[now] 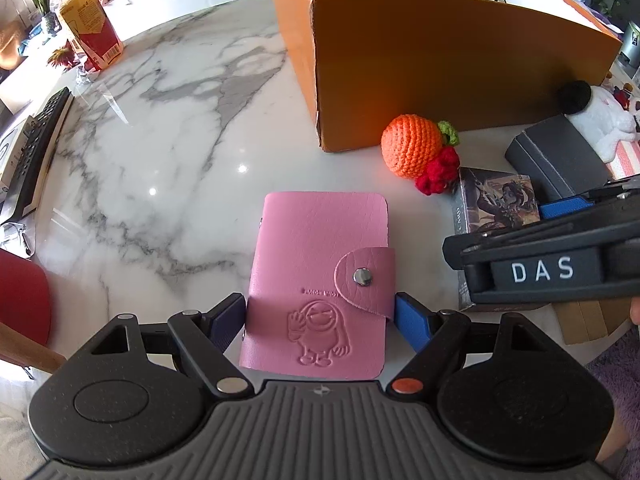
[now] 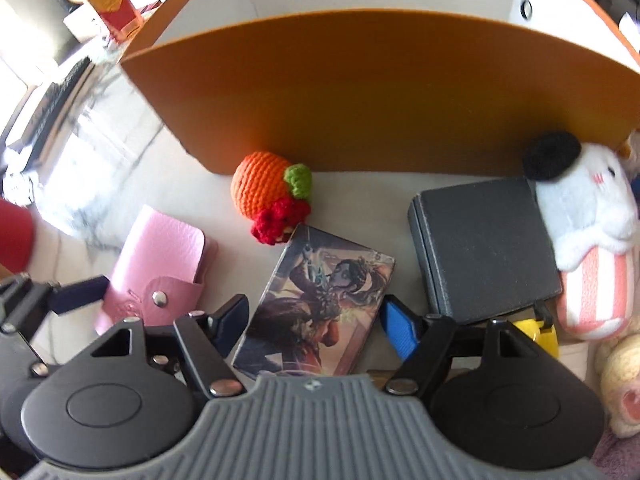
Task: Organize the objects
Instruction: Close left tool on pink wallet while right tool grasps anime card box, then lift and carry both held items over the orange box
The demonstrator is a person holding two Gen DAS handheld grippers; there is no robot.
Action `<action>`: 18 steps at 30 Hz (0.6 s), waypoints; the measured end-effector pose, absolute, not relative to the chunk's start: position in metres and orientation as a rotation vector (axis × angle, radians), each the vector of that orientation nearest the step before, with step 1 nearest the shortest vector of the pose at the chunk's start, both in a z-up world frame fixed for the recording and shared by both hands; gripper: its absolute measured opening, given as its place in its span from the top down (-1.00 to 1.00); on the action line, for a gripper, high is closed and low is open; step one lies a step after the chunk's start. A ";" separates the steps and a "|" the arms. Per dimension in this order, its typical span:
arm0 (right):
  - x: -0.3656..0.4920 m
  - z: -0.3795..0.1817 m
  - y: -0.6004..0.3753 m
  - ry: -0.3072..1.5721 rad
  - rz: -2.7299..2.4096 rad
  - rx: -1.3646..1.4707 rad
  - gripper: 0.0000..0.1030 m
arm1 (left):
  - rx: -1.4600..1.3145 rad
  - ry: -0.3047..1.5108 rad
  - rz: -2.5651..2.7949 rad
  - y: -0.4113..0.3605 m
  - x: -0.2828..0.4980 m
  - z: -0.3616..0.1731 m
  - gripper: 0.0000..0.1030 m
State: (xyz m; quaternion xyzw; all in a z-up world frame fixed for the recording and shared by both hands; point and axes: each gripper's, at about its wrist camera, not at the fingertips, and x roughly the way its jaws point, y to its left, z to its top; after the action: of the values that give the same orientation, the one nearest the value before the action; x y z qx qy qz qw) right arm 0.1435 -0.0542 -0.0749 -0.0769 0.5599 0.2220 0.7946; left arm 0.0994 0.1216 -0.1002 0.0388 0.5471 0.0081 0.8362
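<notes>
Below the orange box (image 1: 440,60), my left gripper (image 1: 320,316) straddles the pink wallet (image 1: 320,280) wide and my right gripper (image 2: 316,316) brackets the card box (image 2: 316,304) unclamped, so I should centre each before squeezing.

Showing on the left gripper (image 1: 320,316) and right gripper (image 2: 316,328) alike ribbed grey housings flanked by black rounded discs, black linkage arms with silver rivets, dark navy and bright blue finger pads, plus white "DAS" lettering on one black side.

pink wallet (image 1: 320,280), orange box (image 1: 440,68), veined marble table (image 1: 160,140)
</notes>
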 end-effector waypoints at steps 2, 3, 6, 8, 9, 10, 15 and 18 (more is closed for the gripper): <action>0.140 -0.074 -0.055 1.189 0.487 -0.167 -0.39 | 0.084 1.155 0.022 0.122 0.101 -0.101 -0.82; 0.139 -0.074 -0.056 1.189 0.492 -0.164 -0.38 | 0.084 1.153 0.025 0.122 0.100 -0.101 -0.81; 0.138 -0.072 -0.058 1.195 0.508 -0.151 -0.31 | 0.066 1.152 0.038 0.122 0.099 -0.100 -0.79; 0.138 -0.070 -0.060 1.209 0.524 -0.128 -0.26 | 0.050 1.156 0.048 0.124 0.100 -0.099 -0.77; 0.137 -0.069 -0.062 1.218 0.531 -0.113 -0.24 | 0.050 1.154 0.050 0.124 0.099 -0.099 -0.77; 0.136 -0.069 -0.063 1.222 0.538 -0.103 -0.24 | 0.052 1.153 0.052 0.123 0.098 -0.099 -0.76; 0.129 -0.056 -0.070 1.199 0.564 -0.067 -0.22 | 0.010 1.150 0.063 0.124 0.095 -0.096 -0.73; 0.126 -0.042 -0.078 1.166 0.576 -0.034 -0.22 | -0.014 1.131 0.078 0.125 0.090 -0.089 -0.71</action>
State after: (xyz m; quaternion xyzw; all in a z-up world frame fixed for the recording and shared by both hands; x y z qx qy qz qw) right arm 0.1257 -0.0784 -0.0419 -0.0157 0.5426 0.2681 0.7959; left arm 0.0905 0.1253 -0.0890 -0.0067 0.5356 0.0369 0.8436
